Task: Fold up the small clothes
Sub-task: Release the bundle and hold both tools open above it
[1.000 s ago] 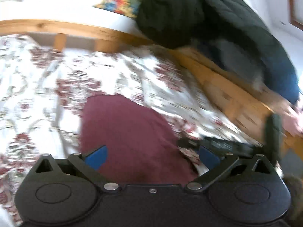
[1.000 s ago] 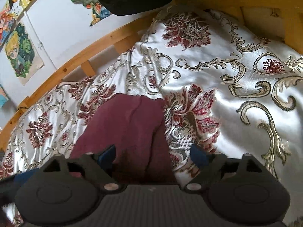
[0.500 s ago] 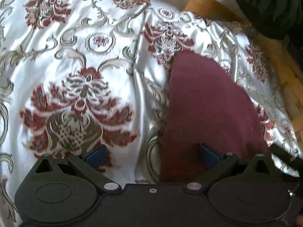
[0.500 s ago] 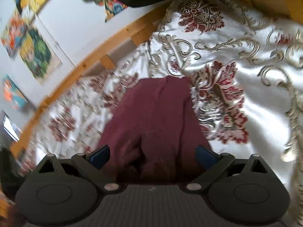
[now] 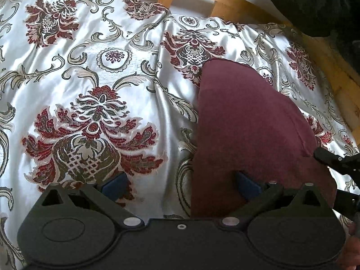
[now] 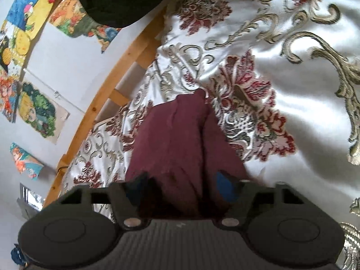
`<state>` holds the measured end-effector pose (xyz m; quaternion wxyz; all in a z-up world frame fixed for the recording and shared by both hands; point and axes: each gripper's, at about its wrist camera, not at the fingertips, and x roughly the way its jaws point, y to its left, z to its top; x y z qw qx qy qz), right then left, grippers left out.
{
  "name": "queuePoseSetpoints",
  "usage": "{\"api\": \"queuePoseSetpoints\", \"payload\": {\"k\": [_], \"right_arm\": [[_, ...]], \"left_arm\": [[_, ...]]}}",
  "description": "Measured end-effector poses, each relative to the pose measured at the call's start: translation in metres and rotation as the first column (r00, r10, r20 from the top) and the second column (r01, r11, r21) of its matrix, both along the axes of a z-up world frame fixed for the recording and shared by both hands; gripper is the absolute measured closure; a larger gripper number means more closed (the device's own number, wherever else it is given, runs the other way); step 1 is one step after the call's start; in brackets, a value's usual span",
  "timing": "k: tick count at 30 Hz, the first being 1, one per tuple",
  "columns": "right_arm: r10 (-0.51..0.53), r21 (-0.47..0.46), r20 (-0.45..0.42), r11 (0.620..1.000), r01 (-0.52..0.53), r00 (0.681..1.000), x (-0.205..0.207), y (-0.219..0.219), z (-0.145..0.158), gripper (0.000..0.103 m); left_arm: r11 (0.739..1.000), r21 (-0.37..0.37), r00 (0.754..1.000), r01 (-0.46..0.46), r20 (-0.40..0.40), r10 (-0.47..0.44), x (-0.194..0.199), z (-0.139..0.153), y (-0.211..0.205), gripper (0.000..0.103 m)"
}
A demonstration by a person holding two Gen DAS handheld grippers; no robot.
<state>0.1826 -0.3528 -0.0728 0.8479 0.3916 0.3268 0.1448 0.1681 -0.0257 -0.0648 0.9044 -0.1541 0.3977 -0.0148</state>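
Silvery satin bedspread with dark red floral pattern (image 5: 94, 85) inside a wooden bed frame (image 5: 225, 6), maroon folded cloth garment (image 5: 249, 121) lying on it, left gripper (image 5: 180, 183) spread over its edge, right gripper (image 6: 182, 186) spread astride it

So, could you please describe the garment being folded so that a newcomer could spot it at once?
Look at the wooden-framed bed's silvery floral bedspread. On it lies a maroon garment, the only plain, unpatterned cloth there.
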Motion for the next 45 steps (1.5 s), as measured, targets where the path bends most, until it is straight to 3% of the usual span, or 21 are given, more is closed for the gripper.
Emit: {"api": "queuePoseSetpoints", "payload": {"k": [4, 9, 13, 15, 23, 30, 36, 40, 45], "right_arm": [[-0.002, 0.071, 0.013, 0.997, 0.001, 1.000, -0.002, -0.004, 0.000, 0.051], [-0.022, 0.133, 0.016, 0.991, 0.020, 1.000, -0.001, -0.010, -0.001, 0.047], [-0.039, 0.084, -0.019, 0.996, 0.041, 0.999, 0.004, -0.009, -0.008, 0.079], [-0.043, 0.076, -0.017, 0.996, 0.044, 0.999, 0.005, -0.009, -0.008, 0.088], [-0.053, -0.061, 0.084, 0.996, 0.058, 0.995, -0.003, -0.007, 0.021, 0.094], [-0.111, -0.032, 0.039, 0.993, 0.113, 0.993, 0.000, -0.025, 0.016, 0.094], [-0.091, -0.094, -0.014, 0.992, 0.089, 0.996, 0.004, -0.021, 0.008, 0.093], [-0.050, -0.080, -0.029, 0.996, 0.048, 0.998, 0.002, -0.019, 0.012, 0.074], [-0.018, 0.028, -0.085, 0.999, 0.020, 0.996, -0.009, -0.025, 0.007, 0.051]], "left_arm": [[1.000, 0.001, 1.000, -0.007, -0.005, 0.007, -0.001, 0.000, -0.001, 0.001], [1.000, 0.005, 1.000, -0.006, -0.005, 0.006, -0.003, 0.001, -0.002, 0.001], [1.000, 0.009, 1.000, -0.004, -0.002, 0.004, -0.003, 0.001, -0.003, 0.001], [1.000, 0.013, 1.000, -0.005, 0.000, 0.005, -0.004, 0.000, -0.003, 0.001], [1.000, 0.018, 1.000, 0.020, -0.002, -0.020, -0.003, 0.004, -0.008, 0.001], [0.995, -0.041, 0.996, 0.090, -0.001, -0.090, -0.004, 0.002, -0.016, 0.001], [0.994, -0.032, 0.994, 0.109, -0.003, -0.109, -0.005, 0.000, -0.020, 0.001], [0.994, -0.033, 0.995, 0.104, -0.007, -0.104, -0.005, -0.001, -0.019, 0.001], [0.994, -0.033, 0.995, 0.103, -0.009, -0.103, -0.005, -0.001, -0.018, 0.001]]}}
